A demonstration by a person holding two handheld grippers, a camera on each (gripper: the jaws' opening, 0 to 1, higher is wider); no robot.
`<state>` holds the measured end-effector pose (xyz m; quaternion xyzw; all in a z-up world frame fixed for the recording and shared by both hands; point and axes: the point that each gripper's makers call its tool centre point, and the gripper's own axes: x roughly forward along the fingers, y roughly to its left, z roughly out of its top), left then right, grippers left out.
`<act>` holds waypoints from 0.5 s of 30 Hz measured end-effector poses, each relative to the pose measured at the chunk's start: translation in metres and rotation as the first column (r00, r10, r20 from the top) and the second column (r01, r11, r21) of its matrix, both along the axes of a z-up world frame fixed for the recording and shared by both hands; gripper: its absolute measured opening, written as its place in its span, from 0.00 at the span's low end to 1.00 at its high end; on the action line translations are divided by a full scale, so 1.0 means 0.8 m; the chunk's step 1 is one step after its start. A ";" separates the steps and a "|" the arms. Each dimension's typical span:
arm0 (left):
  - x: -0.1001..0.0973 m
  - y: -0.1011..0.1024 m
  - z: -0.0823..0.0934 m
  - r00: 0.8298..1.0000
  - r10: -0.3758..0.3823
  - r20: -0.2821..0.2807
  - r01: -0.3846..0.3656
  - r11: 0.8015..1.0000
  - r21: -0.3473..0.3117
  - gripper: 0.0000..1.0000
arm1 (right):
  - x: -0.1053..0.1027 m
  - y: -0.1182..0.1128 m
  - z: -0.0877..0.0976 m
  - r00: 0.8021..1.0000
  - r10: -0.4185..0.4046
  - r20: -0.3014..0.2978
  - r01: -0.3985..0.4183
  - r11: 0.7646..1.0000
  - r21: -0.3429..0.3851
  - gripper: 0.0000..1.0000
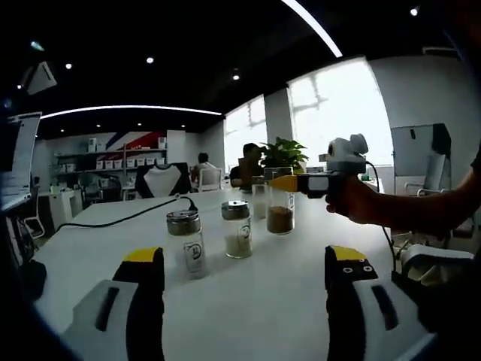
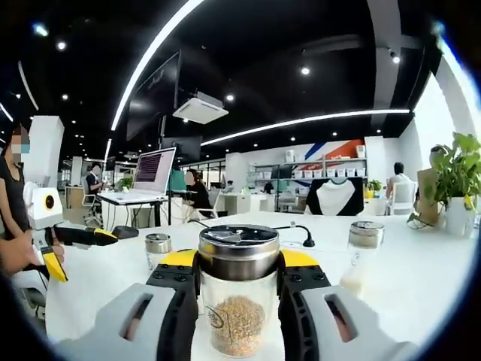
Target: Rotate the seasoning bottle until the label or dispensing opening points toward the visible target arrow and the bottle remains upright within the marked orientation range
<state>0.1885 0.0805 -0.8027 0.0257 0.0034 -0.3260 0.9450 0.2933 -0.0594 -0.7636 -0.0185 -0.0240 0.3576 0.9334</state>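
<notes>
left gripper view looks low across the white table (image 1: 248,286); right gripper view looks back, close on a shared bottle (image 2: 239,297).

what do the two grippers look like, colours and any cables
Both the left gripper and the right gripper have light grey bodies with black jaws tipped in yellow. In the left gripper view the right one carries a grey camera box, and a dark cable hangs below it.
</notes>
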 end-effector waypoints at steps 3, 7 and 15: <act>-0.001 0.000 -0.001 1.000 -0.002 -0.004 0.002 1.000 -0.003 0.93 | 0.004 -0.001 -0.005 1.000 0.005 0.006 -0.005 1.000 -0.008 0.38; -0.001 0.001 -0.001 1.000 -0.001 -0.001 0.001 1.000 0.007 0.93 | 0.009 -0.002 -0.012 1.000 0.024 0.009 -0.023 0.999 -0.025 0.38; 0.000 0.002 -0.005 1.000 0.000 -0.011 0.000 1.000 0.011 0.92 | 0.017 -0.005 -0.019 0.999 0.041 0.000 -0.041 0.999 0.010 0.38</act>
